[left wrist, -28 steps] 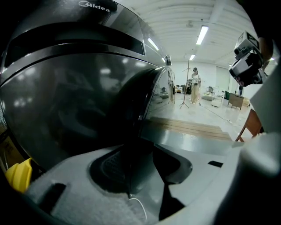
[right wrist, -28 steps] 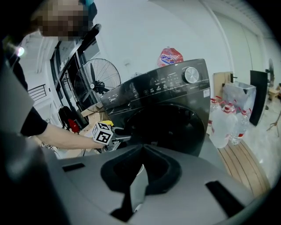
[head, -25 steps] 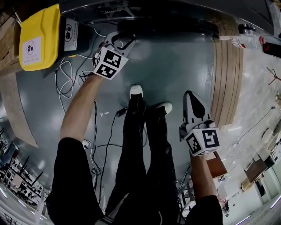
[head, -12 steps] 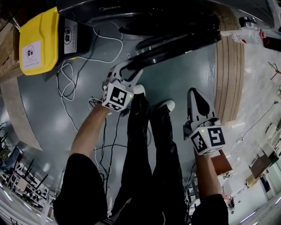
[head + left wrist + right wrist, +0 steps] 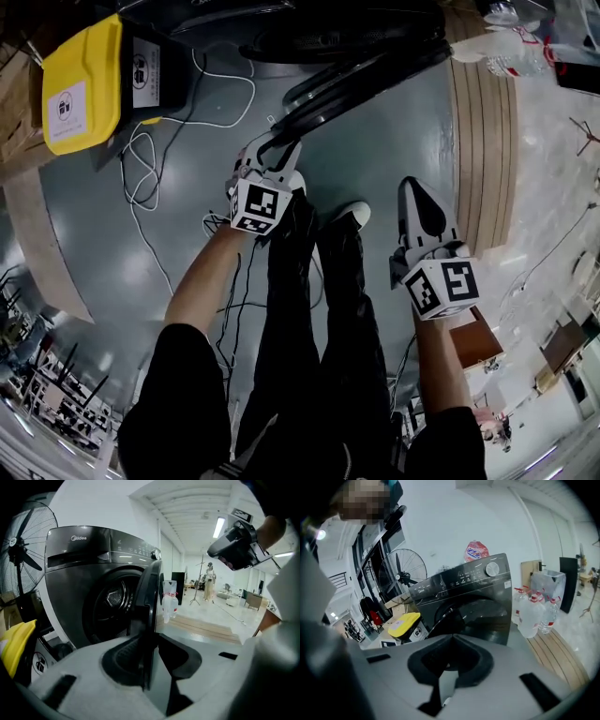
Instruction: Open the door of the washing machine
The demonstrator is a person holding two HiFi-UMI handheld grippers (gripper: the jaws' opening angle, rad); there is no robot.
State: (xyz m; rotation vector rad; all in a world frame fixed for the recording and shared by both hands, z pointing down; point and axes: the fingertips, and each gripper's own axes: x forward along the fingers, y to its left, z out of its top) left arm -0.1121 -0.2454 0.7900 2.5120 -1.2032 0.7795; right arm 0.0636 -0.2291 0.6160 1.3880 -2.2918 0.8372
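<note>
So the door (image 5: 366,80) of the washing machine (image 5: 84,597) is already swung a good way out, up at 12 o'clock in the head view. Its free edge stands right between the jaws of the left gripper (image 5: 274,148), which are closing on it but don't look properly clamped to me. The right gripper (image 5: 417,190) hangs off at 3 o'clock, jaws together and holding nothing. Biggest worry imo: that rim is thin and slick, so a pull before the pads bite could let it slip out and the door drift back. There's also a mess of cables (image 5: 155,159) on the floor at 9 o'clock, near the feet, so stepping back could snag one. Swung wide, the door might reach the water bottles (image 5: 532,613) at 1 o'clock. Readable text: "Midea" (image 5: 78,538) on the front. I can't read the labels on the yellow-lidded bin (image 5: 84,80).
</note>
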